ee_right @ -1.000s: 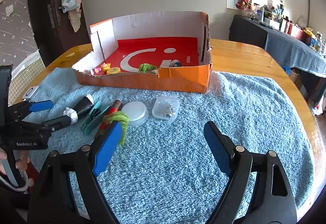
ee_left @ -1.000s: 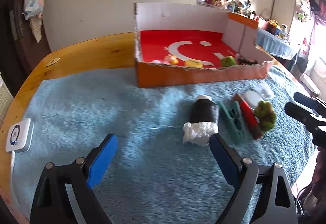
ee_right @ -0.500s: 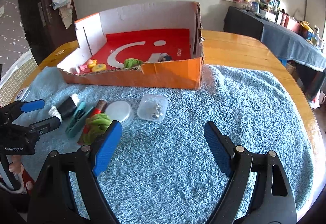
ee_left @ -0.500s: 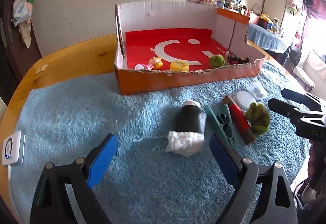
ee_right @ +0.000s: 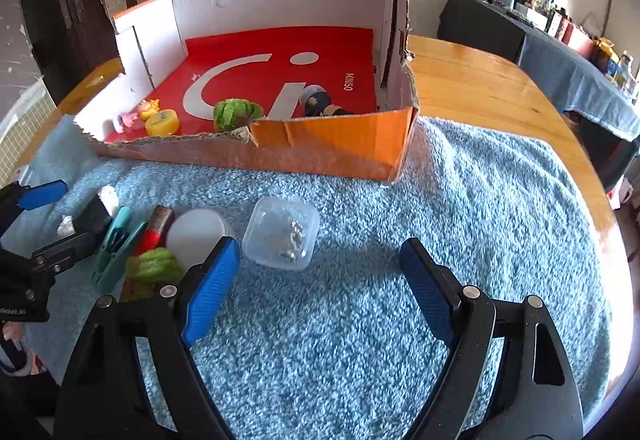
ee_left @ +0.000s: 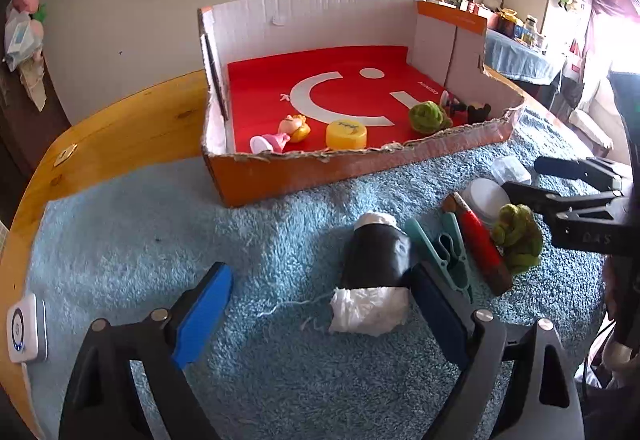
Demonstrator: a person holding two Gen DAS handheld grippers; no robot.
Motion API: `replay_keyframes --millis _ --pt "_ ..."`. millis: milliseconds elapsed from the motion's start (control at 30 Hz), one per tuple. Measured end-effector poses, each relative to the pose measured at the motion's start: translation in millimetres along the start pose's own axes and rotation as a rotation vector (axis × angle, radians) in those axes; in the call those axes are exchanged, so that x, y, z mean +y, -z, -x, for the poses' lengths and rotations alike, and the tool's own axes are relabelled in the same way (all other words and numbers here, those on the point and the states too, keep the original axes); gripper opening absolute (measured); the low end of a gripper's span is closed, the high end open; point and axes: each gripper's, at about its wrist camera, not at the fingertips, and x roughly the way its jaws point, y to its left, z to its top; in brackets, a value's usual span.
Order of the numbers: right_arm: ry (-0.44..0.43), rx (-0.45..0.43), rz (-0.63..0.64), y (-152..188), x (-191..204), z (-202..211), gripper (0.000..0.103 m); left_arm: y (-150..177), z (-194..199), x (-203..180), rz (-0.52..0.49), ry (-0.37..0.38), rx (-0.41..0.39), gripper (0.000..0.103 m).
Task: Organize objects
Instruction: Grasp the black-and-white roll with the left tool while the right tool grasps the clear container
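left hand-held gripper [ee_left: 320,310]: fingers wide apart, black roll [ee_left: 376,260] just beside one | right hand-held gripper [ee_right: 320,278]: fingers wide apart near clear box [ee_right: 281,233] | blue towel [ee_right: 460,200]

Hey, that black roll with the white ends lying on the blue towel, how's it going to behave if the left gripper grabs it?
The black roll lies on its side, so a nudge might roll it, though the shaggy towel should slow that. Its crumpled white ends look soft and would probably squash; the dark middle seems firmer. A loose thread trails off and may drag.
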Motion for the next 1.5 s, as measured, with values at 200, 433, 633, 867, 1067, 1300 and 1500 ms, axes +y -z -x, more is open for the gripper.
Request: replay_keyframes --millis 200,433,633,867,1067,1300,1500 --pt "0.025 0.013 0.014 -6 3 -6 0.082 -2 -1 -4 -0.026 0.035 0.003 0.077" --pt "0.011 0.009 0.038 -7 9 -7 0.069 -2 -3 -9 -0.043 0.069 0.002 0.063" --pt "-0.024 -0.005 0.043 -6 12 -5 0.047 -3 -2 -13 -0.056 0.099 -0.005 0.043" --pt "-0.058 -0.012 0.047 -4 13 -1 0.037 -2 0 -12 -0.046 0.095 -0.012 0.036" --pt "-0.085 -0.018 0.041 -3 14 4 0.036 -4 6 -10 -0.033 0.105 -0.032 0.036" --pt "-0.106 -0.041 0.042 -5 16 15 0.036 -9 21 -8 -0.030 0.110 -0.066 0.036" --pt "-0.124 -0.075 0.052 -9 20 31 0.036 -16 37 -7 -0.036 0.113 -0.111 0.036"
